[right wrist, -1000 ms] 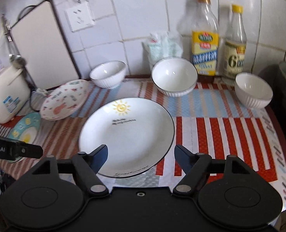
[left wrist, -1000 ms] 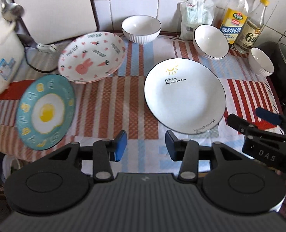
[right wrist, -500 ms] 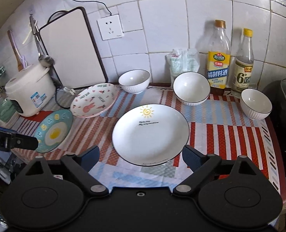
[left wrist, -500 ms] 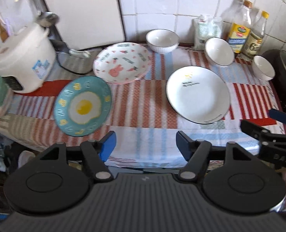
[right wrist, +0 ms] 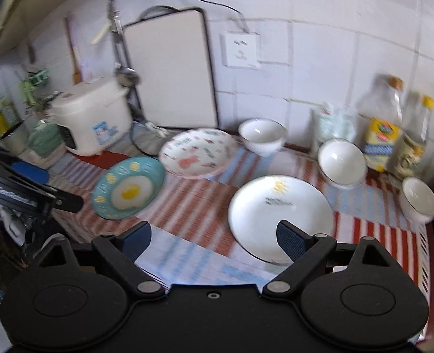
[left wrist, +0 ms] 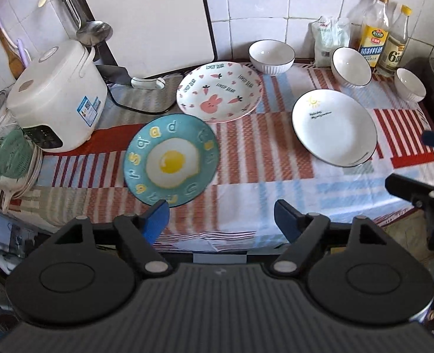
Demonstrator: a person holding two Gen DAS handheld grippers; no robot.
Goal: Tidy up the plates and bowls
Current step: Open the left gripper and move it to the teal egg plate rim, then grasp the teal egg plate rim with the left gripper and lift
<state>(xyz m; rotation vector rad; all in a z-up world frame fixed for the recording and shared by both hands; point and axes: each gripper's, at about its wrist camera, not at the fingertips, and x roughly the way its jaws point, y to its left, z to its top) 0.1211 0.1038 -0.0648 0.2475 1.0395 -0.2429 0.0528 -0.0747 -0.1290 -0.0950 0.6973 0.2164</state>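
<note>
Plates and bowls spread over the striped cloth on the table (left wrist: 246,158), all untouched. Left gripper (left wrist: 221,220) poised above the near table edge, jaws just been opening, now spread wide with nothing between them. Right gripper (right wrist: 214,239) likewise raised over the near edge, jaws just been opening too, gaping and empty; view blurred.

Placed relative to the rice cooker (left wrist: 58,97) at the left end of the table:
- Teal fried-egg plate (left wrist: 171,160) just to the right of the cooker and nearer the front edge, flat on the cloth, closest dish to the left gripper.
- Pink rabbit plate (left wrist: 219,91) further right and toward the wall, its rim close beside the egg plate's far edge; touching or not, cannot tell.
- White sun plate (left wrist: 334,131) well to the right, apart from the other two plates, directly ahead of the right gripper in that view (right wrist: 281,209).
- Ribbed white bowl (left wrist: 271,56) against the back wall, just beyond the rabbit plate.
- Black-rimmed bowl (left wrist: 352,66) further right along the back, tilted so its inside faces forward.
- Small white bowl (left wrist: 409,88) furthest from the cooker, at the right end.

Behind the cooker, a white cutting board (left wrist: 146,20) leaning on the tiled wall, a ladle (left wrist: 95,31) hanging beside it. At the far right by the wall, two bottles (left wrist: 383,38) and a white bag (left wrist: 330,41).
</note>
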